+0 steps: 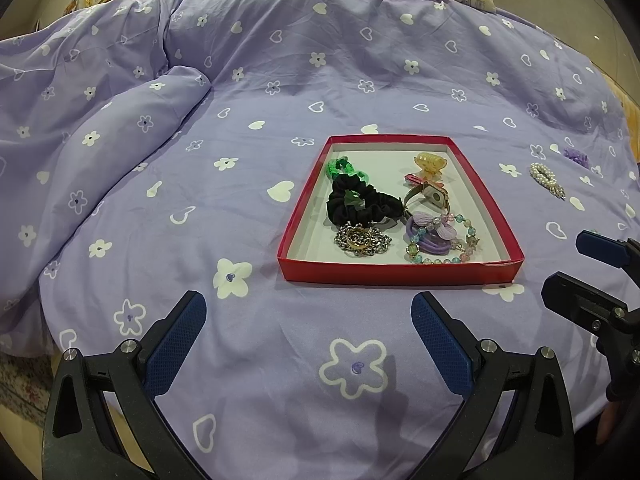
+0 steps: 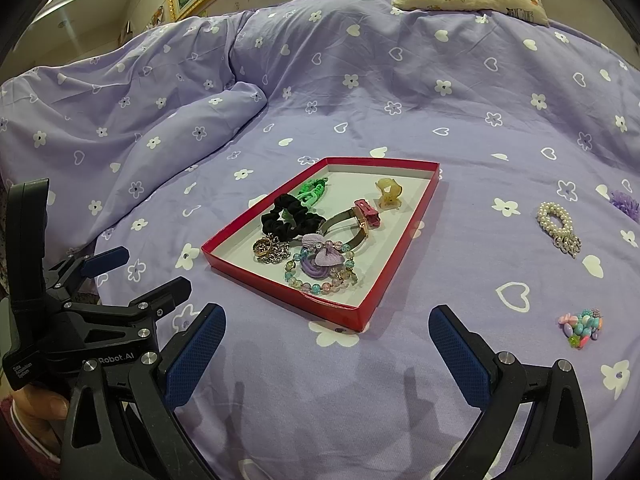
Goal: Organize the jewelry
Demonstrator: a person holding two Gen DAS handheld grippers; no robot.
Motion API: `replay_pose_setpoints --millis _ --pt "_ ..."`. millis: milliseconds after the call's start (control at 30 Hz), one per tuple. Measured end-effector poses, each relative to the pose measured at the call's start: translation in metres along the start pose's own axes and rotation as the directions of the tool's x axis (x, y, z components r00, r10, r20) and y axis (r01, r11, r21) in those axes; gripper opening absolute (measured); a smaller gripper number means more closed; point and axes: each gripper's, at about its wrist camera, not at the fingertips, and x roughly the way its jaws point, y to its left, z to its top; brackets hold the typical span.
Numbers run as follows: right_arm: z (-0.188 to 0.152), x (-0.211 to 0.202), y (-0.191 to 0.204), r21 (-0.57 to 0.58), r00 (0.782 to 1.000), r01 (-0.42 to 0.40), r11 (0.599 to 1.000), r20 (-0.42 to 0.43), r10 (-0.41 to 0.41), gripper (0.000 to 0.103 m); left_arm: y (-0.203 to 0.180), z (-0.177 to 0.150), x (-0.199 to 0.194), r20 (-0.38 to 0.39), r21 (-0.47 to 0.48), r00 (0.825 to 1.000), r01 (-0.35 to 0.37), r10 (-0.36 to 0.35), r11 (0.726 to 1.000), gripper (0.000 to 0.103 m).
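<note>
Both sets of jaws spread wide and empty — left gripper (image 1: 308, 324) and right gripper (image 2: 328, 336) low over the purple bedspread (image 1: 280, 60), just short of the red tray (image 1: 400, 270). Inside: black scrunchie (image 1: 356, 200), watch (image 1: 430, 192), beaded bracelet (image 1: 444, 246). Outside on the bed, right of the tray — pearl bracelet (image 2: 556, 226) and colourful bead cluster (image 2: 582, 326).

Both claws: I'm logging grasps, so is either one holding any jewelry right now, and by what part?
Nothing is held. The left claw and right claw are both open and empty above the purple flowered bedspread.
</note>
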Motion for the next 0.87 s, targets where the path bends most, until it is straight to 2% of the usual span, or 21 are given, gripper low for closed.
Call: replay_pose_setpoints --millis 867 --pt "0.0011 -0.0001 0.001 0.004 1.0 0.0 1.0 0.001 0.0 0.103 -0.0053 0.0037 0.0051 -0.005 0.005 1.0 0.01 -0.01 1.0 0.103"
